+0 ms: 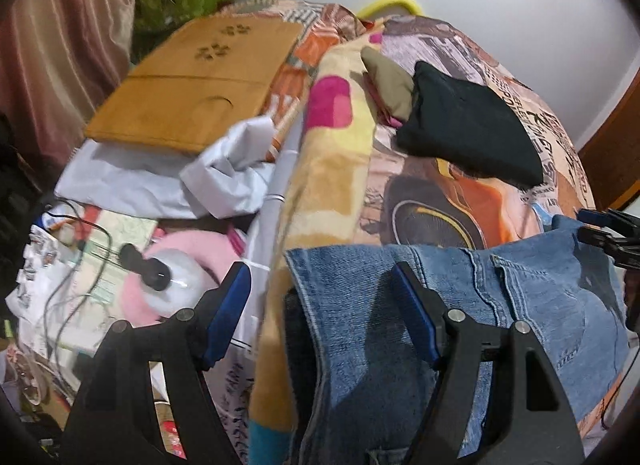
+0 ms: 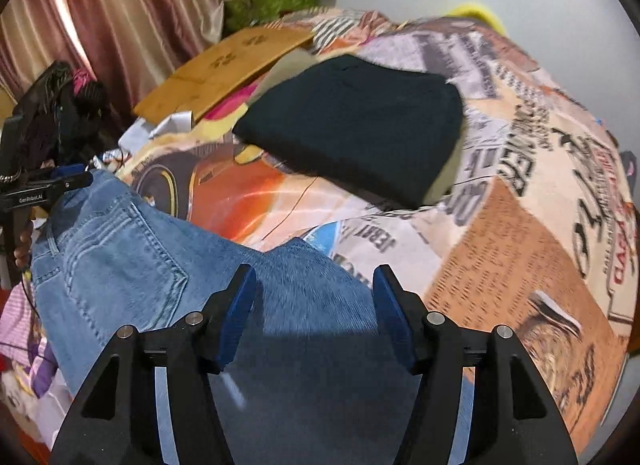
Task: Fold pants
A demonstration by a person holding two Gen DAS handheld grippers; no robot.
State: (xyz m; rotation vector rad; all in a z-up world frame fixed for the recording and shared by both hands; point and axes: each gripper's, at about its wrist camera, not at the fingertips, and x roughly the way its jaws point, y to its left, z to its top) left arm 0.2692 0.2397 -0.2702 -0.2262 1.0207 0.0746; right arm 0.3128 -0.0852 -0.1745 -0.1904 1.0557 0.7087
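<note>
Blue jeans (image 1: 520, 285) lie folded at the near edge of the bed, back pocket up. My left gripper (image 1: 320, 273) hovers over their left corner, jaws wide apart, with the denim edge below and between the fingers but not pinched. In the right wrist view the jeans (image 2: 120, 257) spread from the left to under my right gripper (image 2: 316, 271), which stands open above the denim with nothing pressed. The left gripper (image 2: 60, 181) shows at the jeans' far left corner, and the right gripper (image 1: 608, 233) at the right edge of the left wrist view.
A folded black garment (image 2: 360, 125) rests further back on the printed bed cover (image 2: 520, 245). A yellow-pink blanket (image 1: 320, 145) runs along the bed's left side. Beyond it lie a wooden board (image 1: 192, 85), white cloth (image 1: 160, 181), cables and clutter. Curtains (image 2: 120, 5) hang at left.
</note>
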